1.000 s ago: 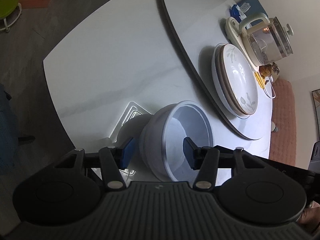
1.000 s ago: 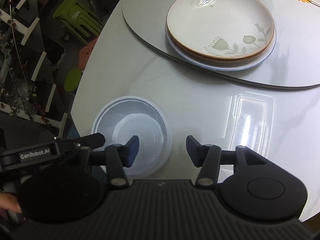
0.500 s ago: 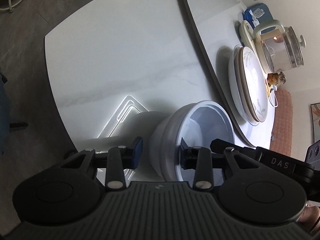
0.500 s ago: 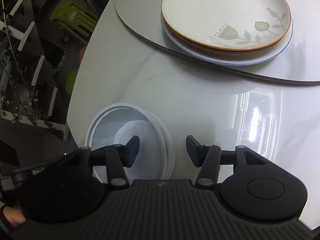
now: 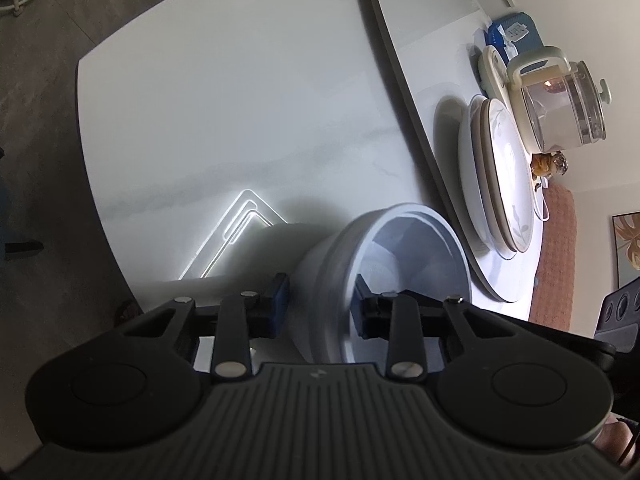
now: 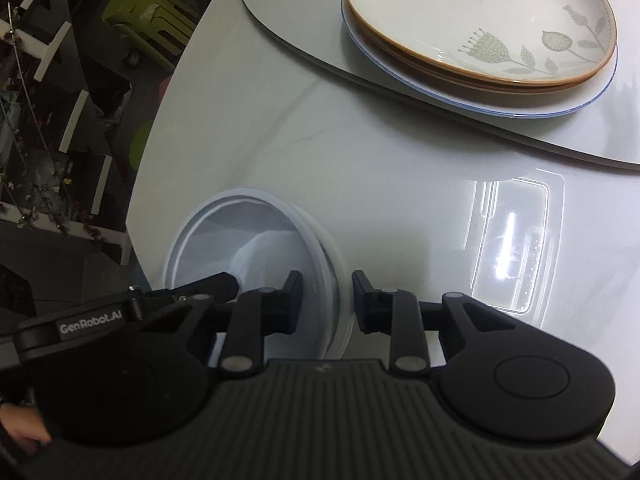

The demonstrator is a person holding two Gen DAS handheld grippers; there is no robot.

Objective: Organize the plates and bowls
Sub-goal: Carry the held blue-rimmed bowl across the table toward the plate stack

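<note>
Both tongs had dropped toward the bowls since the earlier frames, their jaws having just been closing, each astride the wall of the stack. Left wrist view: left tongs (image 5: 320,300) straddled the near wall of the bowls (image 5: 404,248), one finger outside, one inside; whether the pads pressed the wall could not be told. The bowls sat on the tabletop (image 5: 240,100) near its edge; plates (image 5: 500,176) lay stacked on the turntable (image 5: 416,60). Right wrist view: right tongs (image 6: 326,300) straddled the bowls' (image 6: 248,248) right wall; contact likewise could not be told. Plates (image 6: 476,20) lay well apart.
</note>
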